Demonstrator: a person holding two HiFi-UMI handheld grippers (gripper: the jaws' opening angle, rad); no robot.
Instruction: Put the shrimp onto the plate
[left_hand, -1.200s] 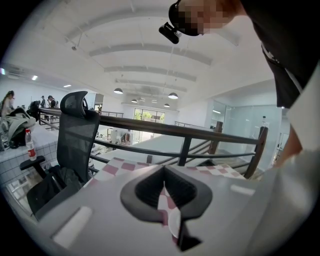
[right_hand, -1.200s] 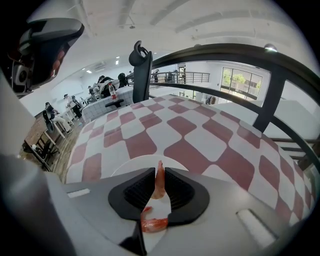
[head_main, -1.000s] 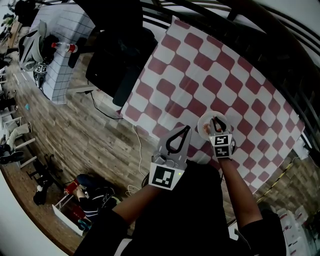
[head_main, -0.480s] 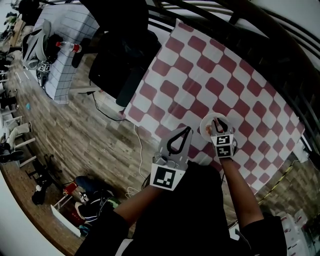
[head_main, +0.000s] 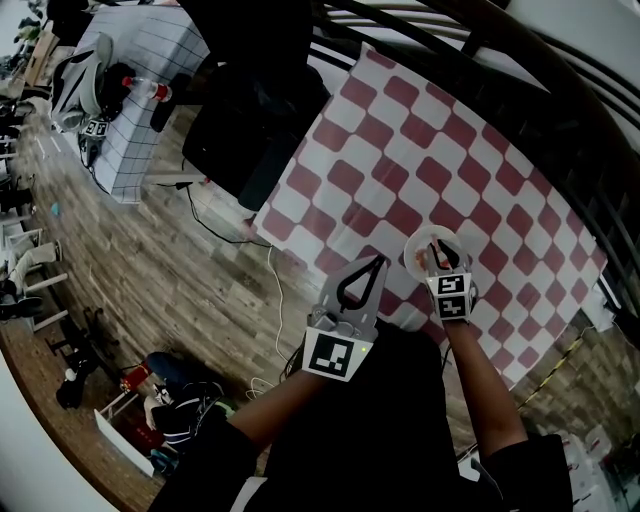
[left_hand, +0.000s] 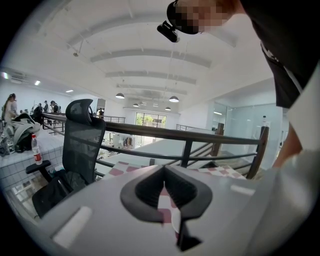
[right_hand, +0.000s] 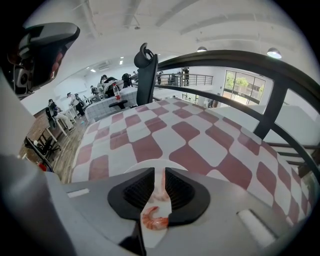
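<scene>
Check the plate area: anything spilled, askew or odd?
Nothing stands out. The curled orange shrimp lies on the round white plate beneath the right claw, and the red-and-white checked tablecloth looks flat and clean.

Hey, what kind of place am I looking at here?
Probably an open-plan office or lab, possibly on a mezzanine. A black office chair stands by the table with the checked cloth, a black metal railing runs along its far side, and people gather around desks further off.

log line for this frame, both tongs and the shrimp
left tongs: shut, empty | right tongs: slightly open above plate | shrimp: lying on plate, not gripped | placement: looks done
</scene>
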